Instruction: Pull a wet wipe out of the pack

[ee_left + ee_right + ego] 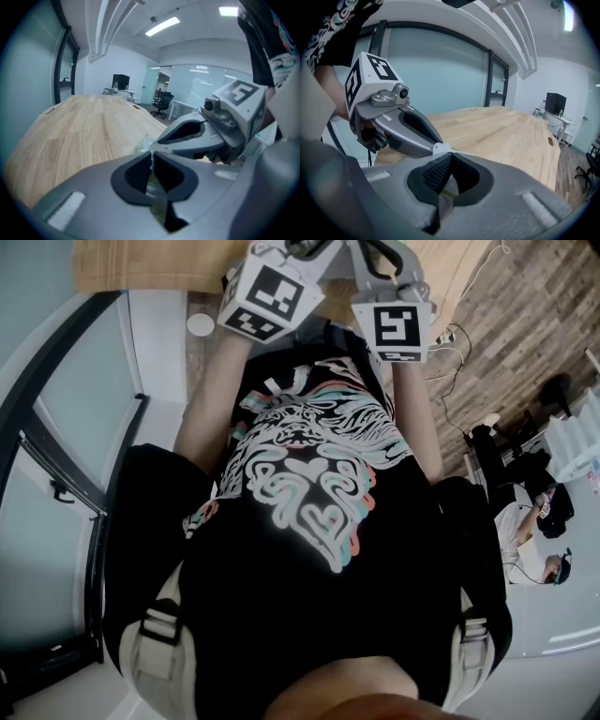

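At the near edge of the wooden table [84, 136], the 2 grippers sit tip to tip. Left gripper [151, 155]: jaws closed on a thin white scrap [440, 148], wipe or pack flap, cannot tell which. Right gripper [451, 157]: jaws closed together, nothing clearly pinched; the greenish pack [142, 144] lies on the table just beyond and beneath both tips, mostly hidden.
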A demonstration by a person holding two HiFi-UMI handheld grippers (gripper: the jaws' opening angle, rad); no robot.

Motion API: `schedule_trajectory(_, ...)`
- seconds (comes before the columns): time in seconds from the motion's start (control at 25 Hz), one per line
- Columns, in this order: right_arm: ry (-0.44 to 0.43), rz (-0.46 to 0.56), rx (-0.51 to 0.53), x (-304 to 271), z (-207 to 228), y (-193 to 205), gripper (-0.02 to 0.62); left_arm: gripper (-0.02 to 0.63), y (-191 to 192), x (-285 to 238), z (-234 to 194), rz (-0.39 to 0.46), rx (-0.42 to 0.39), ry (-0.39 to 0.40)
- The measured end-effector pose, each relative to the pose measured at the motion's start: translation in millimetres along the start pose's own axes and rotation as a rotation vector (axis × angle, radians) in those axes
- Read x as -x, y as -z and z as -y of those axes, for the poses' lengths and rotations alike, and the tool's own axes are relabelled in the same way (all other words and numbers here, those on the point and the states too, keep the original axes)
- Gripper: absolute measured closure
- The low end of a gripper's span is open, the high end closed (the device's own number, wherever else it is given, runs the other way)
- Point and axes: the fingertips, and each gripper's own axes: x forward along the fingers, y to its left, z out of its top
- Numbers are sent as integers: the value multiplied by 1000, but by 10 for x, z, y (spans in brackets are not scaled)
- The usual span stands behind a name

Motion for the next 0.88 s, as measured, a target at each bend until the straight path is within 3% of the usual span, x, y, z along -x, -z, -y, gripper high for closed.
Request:
schedule_trajectory(0.24,-7,-24,12,-21,8,5,595,603,-20,12,-22,29,34,6)
schedule_trajectory(0.56,-8,-36,3,-26,12,8,595,603,-40,90,-148,136,262,13)
schedule_trajectory(0.76,-1,-45,-22,-34,18,-6,597,604,-42,109,-179,150,294,12)
schedule_trajectory(0.88,-20,-33,-36,-15,6,-38,595,603,-51,123,-213,172,359,16)
